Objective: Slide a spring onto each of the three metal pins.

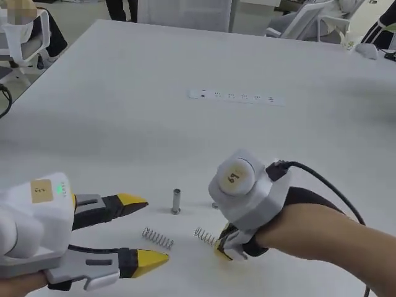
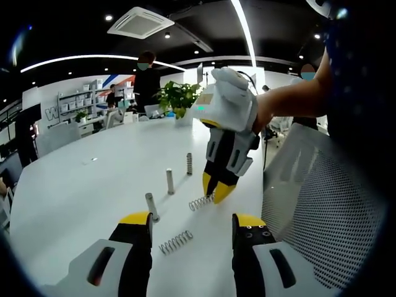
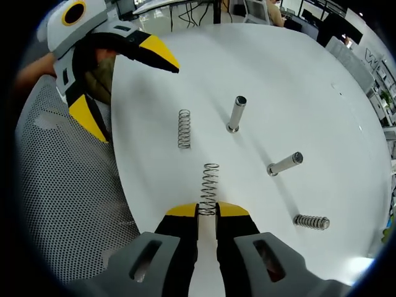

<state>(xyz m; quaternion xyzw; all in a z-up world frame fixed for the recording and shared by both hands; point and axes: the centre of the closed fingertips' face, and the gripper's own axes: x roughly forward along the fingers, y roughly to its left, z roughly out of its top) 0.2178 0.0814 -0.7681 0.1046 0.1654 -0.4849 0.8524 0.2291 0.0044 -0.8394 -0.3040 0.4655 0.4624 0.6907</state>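
- White tabletop [image 1: 124, 111] runs across an open office room, with a power strip [image 1: 235, 96] lying flat further back on it.
- Right tool [image 3: 208, 211] has its yellow tips pinched narrow on one end of the held spring [image 3: 210, 185].
- That spring's long axis runs straight on from the tips, and its free end points away from the tool, toward the pins.
- In the head view the right tool is tipped down at the tabletop, with the forearm reaching in from the lower right.
- Left tool [image 1: 143, 230] sits low at the lower left and points right, its jaws spread wide with nothing between them.
- Loose spring [image 1: 157, 237] lies flat on the tabletop between the two tools, near the left tool's tips and roughly parallel to the held spring.
- Beyond the springs three pins stand upright in a row, well apart from each other.
- Near pin [image 2: 151, 206] and middle pin [image 2: 169, 181] are bare.
- Far pin [image 2: 189, 163] has a third spring [image 3: 311, 221] coiled around its shaft.
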